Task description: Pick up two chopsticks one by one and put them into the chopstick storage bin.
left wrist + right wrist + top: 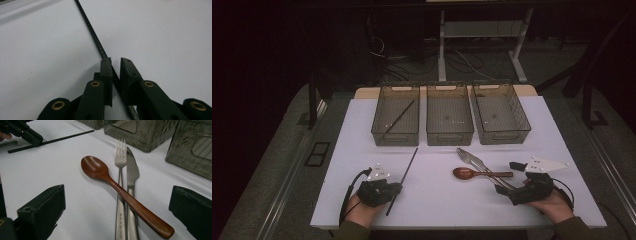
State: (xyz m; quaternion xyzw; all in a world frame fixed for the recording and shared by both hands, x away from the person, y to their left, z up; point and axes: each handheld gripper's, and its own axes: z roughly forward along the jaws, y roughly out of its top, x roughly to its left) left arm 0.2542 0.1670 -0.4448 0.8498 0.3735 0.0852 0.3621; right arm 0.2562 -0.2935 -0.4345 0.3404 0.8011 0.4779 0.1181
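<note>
A black chopstick (404,175) lies slantwise on the white table (437,200) at front left. My left gripper (397,189) sits over its near half. In the left gripper view the jaws of my left gripper (116,61) are drawn in tight on the chopstick (92,32), which runs between them. At front right a brown wooden spoon (472,174) lies across a steel fork (463,154) and a knife (479,164). My right gripper (509,178) is wide open, its jaws on either side of the handles of the spoon (100,170), fork (120,157) and knife (132,170).
Three smoky clear bins stand in a row at the back: left (395,138), middle (450,137), right (504,136). A second black chopstick (399,117) leans inside the left bin. The table's front edge is just behind both hands.
</note>
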